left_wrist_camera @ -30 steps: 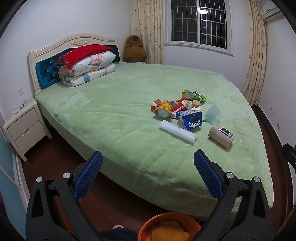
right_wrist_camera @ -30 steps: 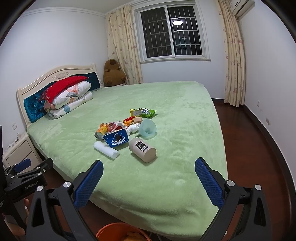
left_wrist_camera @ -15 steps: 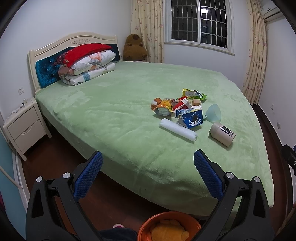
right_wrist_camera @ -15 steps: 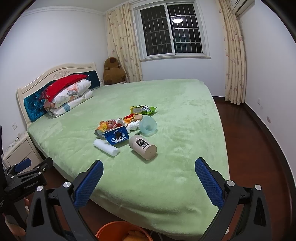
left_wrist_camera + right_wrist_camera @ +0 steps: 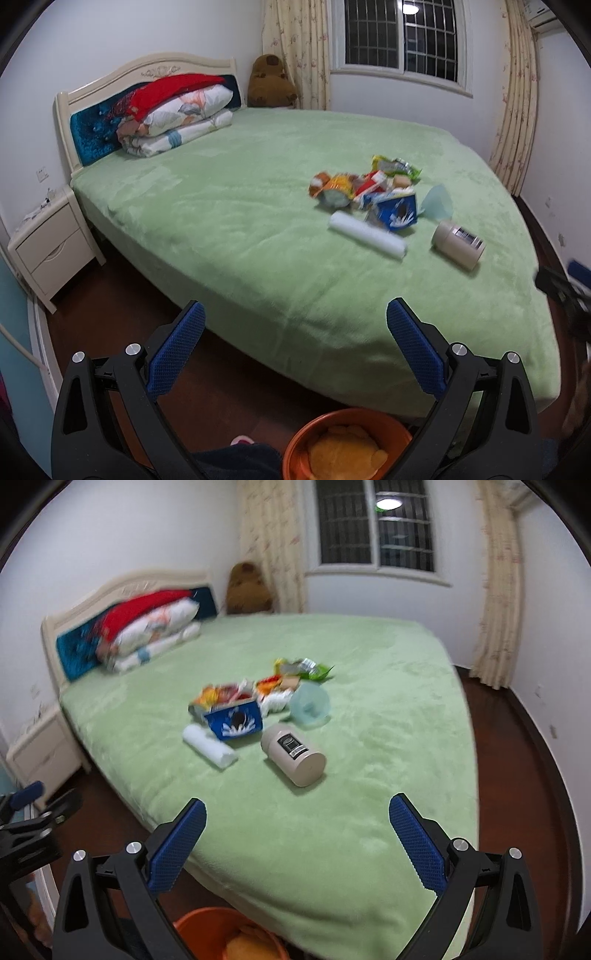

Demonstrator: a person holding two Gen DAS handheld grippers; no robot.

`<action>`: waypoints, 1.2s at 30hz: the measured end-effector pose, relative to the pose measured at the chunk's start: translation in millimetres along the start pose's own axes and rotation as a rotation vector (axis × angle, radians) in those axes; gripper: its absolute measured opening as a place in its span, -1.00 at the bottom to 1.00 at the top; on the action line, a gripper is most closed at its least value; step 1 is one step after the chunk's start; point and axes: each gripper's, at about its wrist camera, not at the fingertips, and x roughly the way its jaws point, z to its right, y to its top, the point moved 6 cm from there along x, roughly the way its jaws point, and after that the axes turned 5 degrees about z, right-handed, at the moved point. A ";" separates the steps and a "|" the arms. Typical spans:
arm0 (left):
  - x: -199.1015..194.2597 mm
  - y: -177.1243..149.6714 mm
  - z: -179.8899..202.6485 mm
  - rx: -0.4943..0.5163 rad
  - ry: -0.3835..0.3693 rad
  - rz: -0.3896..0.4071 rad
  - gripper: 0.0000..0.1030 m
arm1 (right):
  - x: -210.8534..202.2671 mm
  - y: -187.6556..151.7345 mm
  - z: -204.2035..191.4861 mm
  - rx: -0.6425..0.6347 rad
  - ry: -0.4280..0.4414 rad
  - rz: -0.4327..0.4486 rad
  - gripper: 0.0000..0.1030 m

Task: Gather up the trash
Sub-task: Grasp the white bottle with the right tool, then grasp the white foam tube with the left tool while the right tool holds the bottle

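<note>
Both grippers are spread wide and hold nothing: the left gripper point(image 5: 295, 349) hangs over the floor short of the near edge of the bed point(image 5: 229, 221), and the right gripper point(image 5: 297, 840) hangs just over that near edge. Below them, at the foot of the bed, stands an orange bucket point(image 5: 347, 421) with something yellow inside. On the green blanket, toward the right side of the bed and well back from its near edge, lies the trash: a heap of snack wrappers point(image 5: 236, 694), a beige canister point(image 5: 295, 755) on its side nearest the grippers, a white roll point(image 5: 208, 746) beside it, a blue carton point(image 5: 236, 722) touching the roll, and a pale teal cup point(image 5: 310, 703) tipped over.
</note>
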 end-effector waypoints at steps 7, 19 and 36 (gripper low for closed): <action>11.9 -23.4 -24.5 -0.019 0.032 -0.066 0.87 | 106.3 13.0 -0.8 -0.123 0.028 -0.189 0.90; 21.1 -30.8 -33.2 -0.022 0.040 -0.106 0.87 | 182.7 11.2 -10.8 -0.240 0.000 -0.396 0.10; 53.0 -27.0 -1.9 -0.094 -0.137 -0.193 0.87 | 82.5 29.8 9.1 0.001 0.156 -0.216 -0.09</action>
